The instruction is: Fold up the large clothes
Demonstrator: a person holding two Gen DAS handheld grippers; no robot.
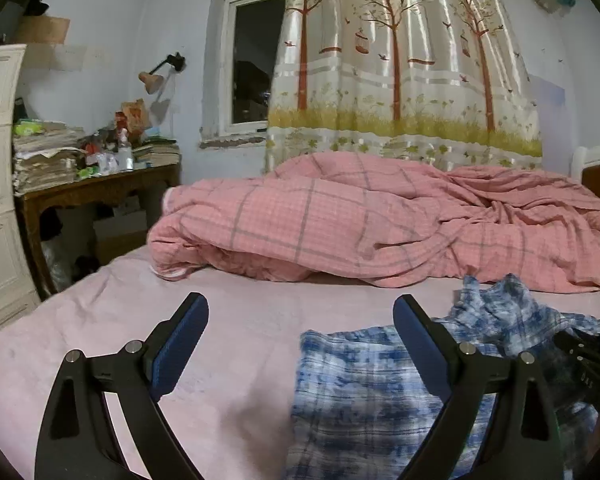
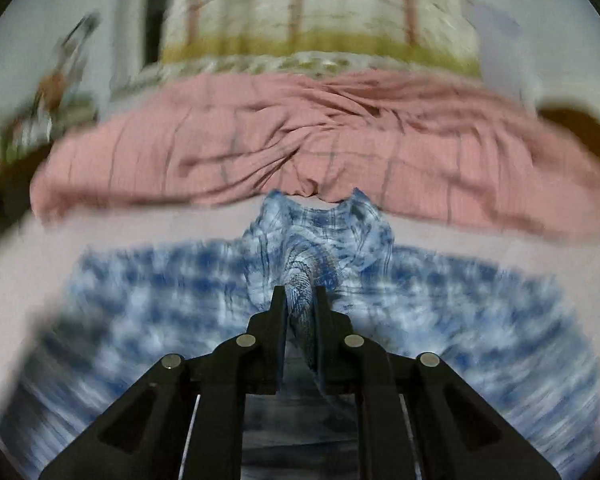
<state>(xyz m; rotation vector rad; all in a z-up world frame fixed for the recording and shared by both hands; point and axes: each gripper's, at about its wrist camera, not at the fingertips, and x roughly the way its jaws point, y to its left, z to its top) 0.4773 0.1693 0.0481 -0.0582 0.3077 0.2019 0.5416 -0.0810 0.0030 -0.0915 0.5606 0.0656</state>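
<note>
Item 1: blue-and-white plaid garment [image 1: 364, 392], lying on the near part of the bed, spread over the pink bed sheet [image 1: 228, 344]. In the left wrist view its flat portion lies under the right finger of the left gripper, with a rumpled, raised portion further right. In the right wrist view the garment [image 2: 148, 304] fans out wide to both sides, and a bunched fold rises from it into the right gripper; this view is motion-blurred, so finer detail cannot be told.

Item 2: right gripper [image 2: 299, 292], jaws clenched on the bunched fold of the garment, cloth pinched between the 2 fingers and ruffled beyond the tips. Part of it shows at the right edge of the left wrist view [image 1: 588, 356], above the garment.

Item 3: left gripper [image 1: 300, 312], jaws released and spread wide, nothing between them; blue pads face inward. It hangs over the sheet at the garment's left edge.

Item 4: pink checked duvet [image 1: 380, 220], heaped across the far half of the bed, just beyond the garment.

Item 5: tree-print curtain [image 1: 404, 60], hanging behind the bed, beside a window [image 1: 252, 60] with dark panes.

Item 6: wooden side surface [image 1: 100, 188], left of the bed, carrying stacked papers [image 1: 44, 156] and bottles; a wall lamp [image 1: 156, 74] above it.
</note>
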